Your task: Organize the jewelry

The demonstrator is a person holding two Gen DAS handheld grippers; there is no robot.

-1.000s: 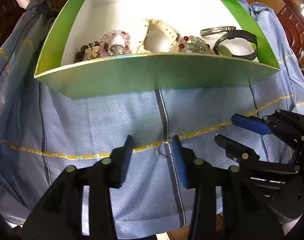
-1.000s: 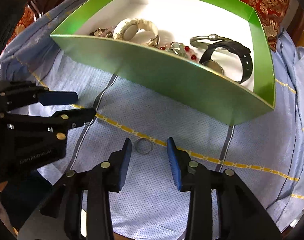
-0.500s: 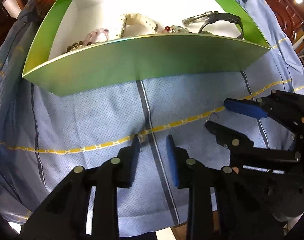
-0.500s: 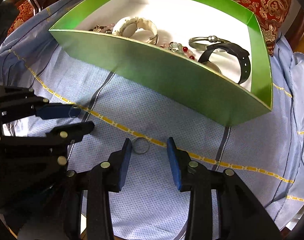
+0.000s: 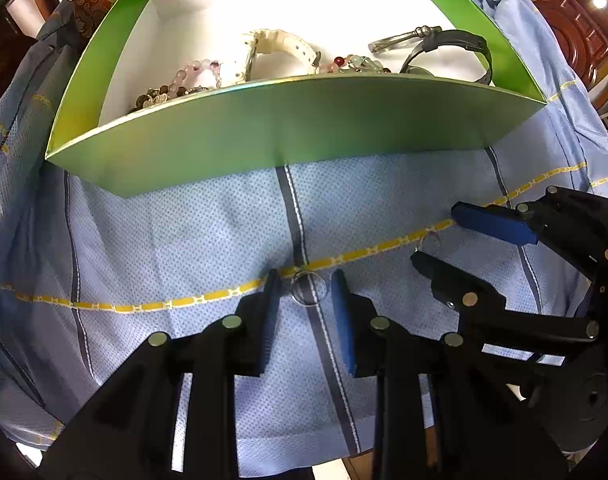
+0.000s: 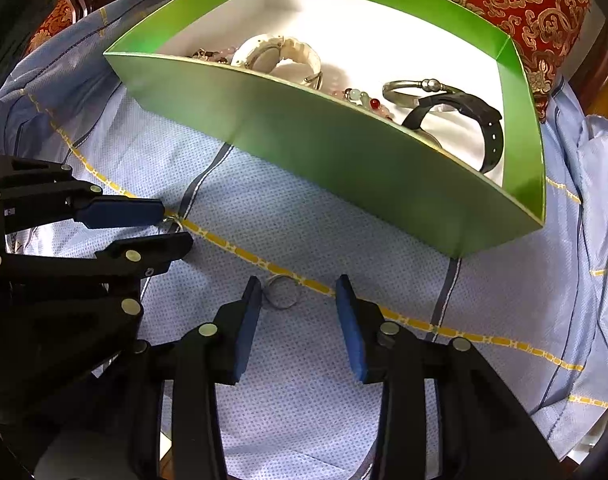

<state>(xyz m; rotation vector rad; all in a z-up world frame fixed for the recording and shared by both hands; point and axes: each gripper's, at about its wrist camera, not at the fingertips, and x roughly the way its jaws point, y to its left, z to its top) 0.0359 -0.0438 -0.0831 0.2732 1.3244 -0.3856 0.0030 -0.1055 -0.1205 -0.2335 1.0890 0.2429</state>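
- The left gripper (image 5: pixel 306 284) has just been closing its jaws; they stand a little apart, and a ring (image 5: pixel 308 303) lies flat between them on the blue cloth (image 5: pixel 183 240), not pinched.
- The right gripper (image 6: pixel 297 286) has its jaws apart; a second ring (image 6: pixel 281 307) lies between them, nearer the left one.

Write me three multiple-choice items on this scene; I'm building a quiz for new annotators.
1. Where is the ring nearest the right claw?
A. In the green box
B. On the blue cloth, between the claw's fingers
C. On a red cushion

2. How many watches lie in the green box?
A. One
B. Two
C. Four

3. What is the state of the right claw?
A. Shut on a bangle
B. Shut on a bead bracelet
C. Open

Key: 1 B, the ring lies flat on the cloth between the two fingers. 2 B, a white watch and a black watch. 3 C, a gap shows beside the ring.
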